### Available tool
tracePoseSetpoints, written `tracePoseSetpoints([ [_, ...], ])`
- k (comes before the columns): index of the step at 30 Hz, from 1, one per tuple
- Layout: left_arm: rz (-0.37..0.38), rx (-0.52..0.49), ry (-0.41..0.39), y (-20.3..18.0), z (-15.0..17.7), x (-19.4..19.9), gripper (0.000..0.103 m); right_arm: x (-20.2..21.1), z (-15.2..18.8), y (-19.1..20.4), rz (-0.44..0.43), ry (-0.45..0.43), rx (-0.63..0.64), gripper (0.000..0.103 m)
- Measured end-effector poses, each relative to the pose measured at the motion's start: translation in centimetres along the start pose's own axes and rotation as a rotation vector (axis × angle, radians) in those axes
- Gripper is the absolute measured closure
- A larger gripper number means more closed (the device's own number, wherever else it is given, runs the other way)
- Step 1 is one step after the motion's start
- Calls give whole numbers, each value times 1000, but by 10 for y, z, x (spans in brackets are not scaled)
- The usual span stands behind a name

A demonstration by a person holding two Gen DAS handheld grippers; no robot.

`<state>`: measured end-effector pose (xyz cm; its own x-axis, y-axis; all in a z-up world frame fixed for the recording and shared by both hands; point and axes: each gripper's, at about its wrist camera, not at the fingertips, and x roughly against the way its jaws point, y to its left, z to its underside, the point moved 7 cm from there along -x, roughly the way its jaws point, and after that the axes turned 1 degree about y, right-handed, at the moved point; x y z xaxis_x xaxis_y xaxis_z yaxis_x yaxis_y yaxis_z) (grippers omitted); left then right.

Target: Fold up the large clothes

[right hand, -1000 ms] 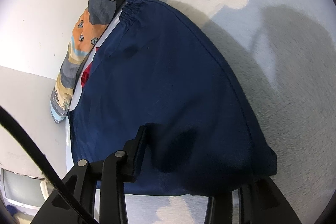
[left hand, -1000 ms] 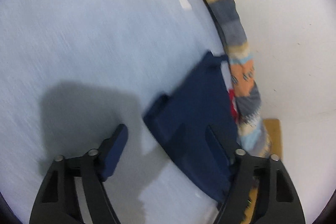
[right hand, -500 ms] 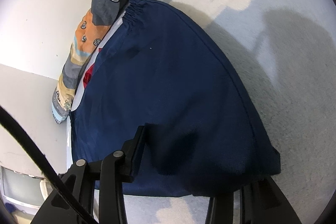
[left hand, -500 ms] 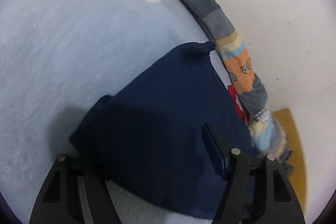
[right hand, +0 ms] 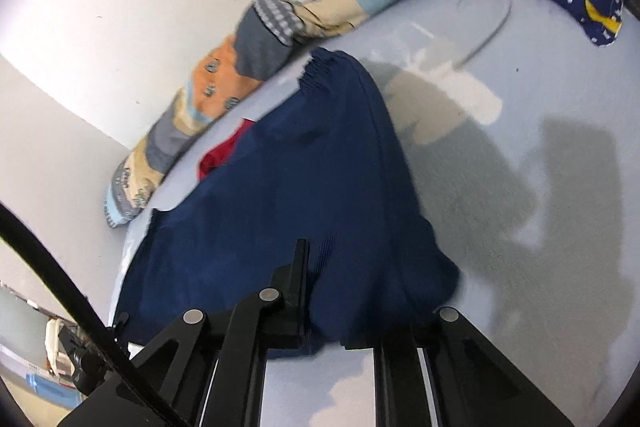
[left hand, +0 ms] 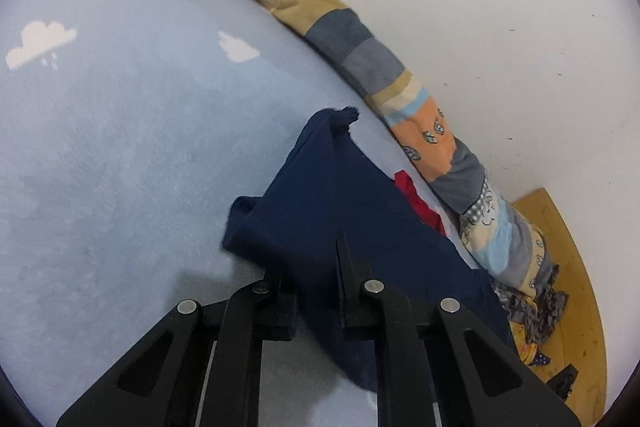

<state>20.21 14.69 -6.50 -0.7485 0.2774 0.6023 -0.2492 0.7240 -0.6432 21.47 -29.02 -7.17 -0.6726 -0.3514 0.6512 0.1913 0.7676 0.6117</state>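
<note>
1. Navy garment (left hand: 352, 211): lying at lower centre of both views on the pale blue bed cover (left hand: 120, 147), its near edge gathering into both grippers; gathered waistband (right hand: 324, 67) pointing toward the upper frame.
2. Left gripper (left hand: 316, 267): jaws closing, pinching navy cloth between them.
3. Right gripper (right hand: 320, 307): jaws closing likewise, cloth bunching between them at lower centre.
4. Handling, as judged: soft, light, limp fabric, draping and creasing freely, unlikely to slip from the pads. Best taken at hem corners or waistband ends, where layers are thicker.
5. Red item (left hand: 416, 199): peeking from under the garment's right edge.
6. Patchwork bolster (left hand: 360, 59): lying along the white wall (left hand: 500, 7), upper right.
</note>
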Motion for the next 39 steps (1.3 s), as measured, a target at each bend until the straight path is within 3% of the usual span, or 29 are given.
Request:
tracePoseSetpoints([
  [6,14,-27,-4,4,3,37,91,57,11,10,-13,-48,69,98],
  [8,22,-63,-26,3,2,54,91,69,17,8,-60,-18,59,98],
  [10,9,-66,-27,9,2,59,89,74,27,-3,-42,7,26,95],
  [11,6,-51,-14,13,3,57,75,74,31,-11,-39,15,-10,91],
  [12,-8,-18,15,21,5,51,60,69,36,-20,-58,46,-66,77],
  [13,-23,6,32,29,6,46,30,63,39,-26,-79,71,-115,59],
  [14,-52,37,54,39,9,38,20,56,40,-32,-88,84,-154,52],
  [17,-110,107,101,63,13,21,20,35,40,-48,-69,107,-214,48],
  [21,-82,210,164,86,20,-5,20,9,35,-60,-112,114,-307,48],
  [26,-63,164,117,76,14,-26,13,-26,22,-66,-85,84,-338,49],
  [31,-19,120,97,53,4,-48,10,-47,0,-59,-155,0,-358,49],
  [33,-16,91,92,44,1,-54,19,-46,-9,-54,-175,-17,-375,49],
  [34,-42,74,85,43,-1,-55,29,-46,-11,-52,-163,2,-381,49],
  [35,-76,54,82,43,-1,-58,46,-47,-12,-51,-134,43,-371,49],
  [37,-135,28,100,49,-1,-62,61,-41,-13,-52,-87,97,-341,49],
  [39,-116,20,124,52,-3,-65,62,-30,-13,-61,-61,118,-338,49],
])
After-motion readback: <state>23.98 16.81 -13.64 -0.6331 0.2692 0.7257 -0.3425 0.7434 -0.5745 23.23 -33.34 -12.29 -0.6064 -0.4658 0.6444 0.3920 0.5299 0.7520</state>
